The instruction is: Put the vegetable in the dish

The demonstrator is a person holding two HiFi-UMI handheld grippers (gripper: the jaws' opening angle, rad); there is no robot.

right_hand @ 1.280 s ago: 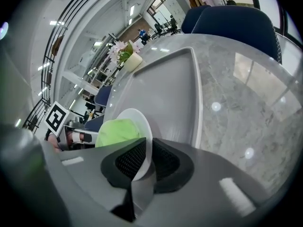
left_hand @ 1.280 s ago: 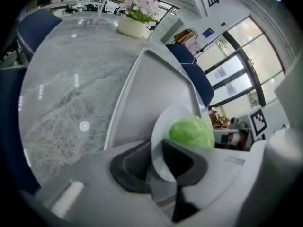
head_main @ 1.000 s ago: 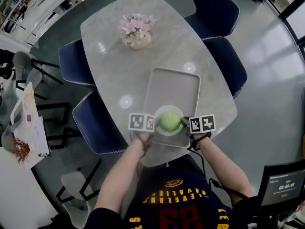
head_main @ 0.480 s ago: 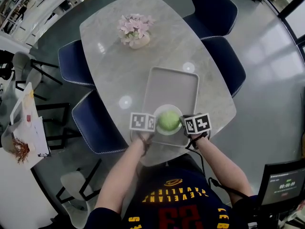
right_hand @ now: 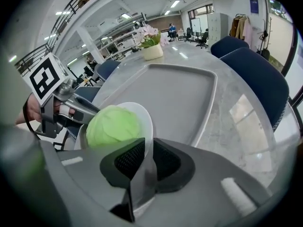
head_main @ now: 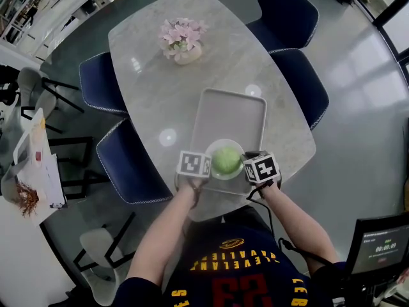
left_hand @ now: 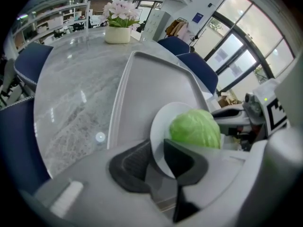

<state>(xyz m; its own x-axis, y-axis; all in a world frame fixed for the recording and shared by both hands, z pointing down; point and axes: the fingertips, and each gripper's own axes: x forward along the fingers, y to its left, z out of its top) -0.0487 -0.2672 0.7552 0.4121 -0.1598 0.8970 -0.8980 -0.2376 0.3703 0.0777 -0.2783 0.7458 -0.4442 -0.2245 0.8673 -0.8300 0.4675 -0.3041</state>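
Observation:
A green cabbage lies in a white dish at the near end of a grey tray. My left gripper is shut on the dish's left rim and my right gripper is shut on its right rim. In the left gripper view the rim of the dish runs between the two pads of the left gripper, with the cabbage just beyond. From the right gripper view, the right gripper pinches the dish's edge beside the cabbage.
The tray sits on a marble table near its front edge. A pot of pink flowers stands at the far end. Dark blue chairs line both sides of the table.
My right gripper has moved left, in against the dish's right rim. The left gripper, dish and cabbage have barely shifted.

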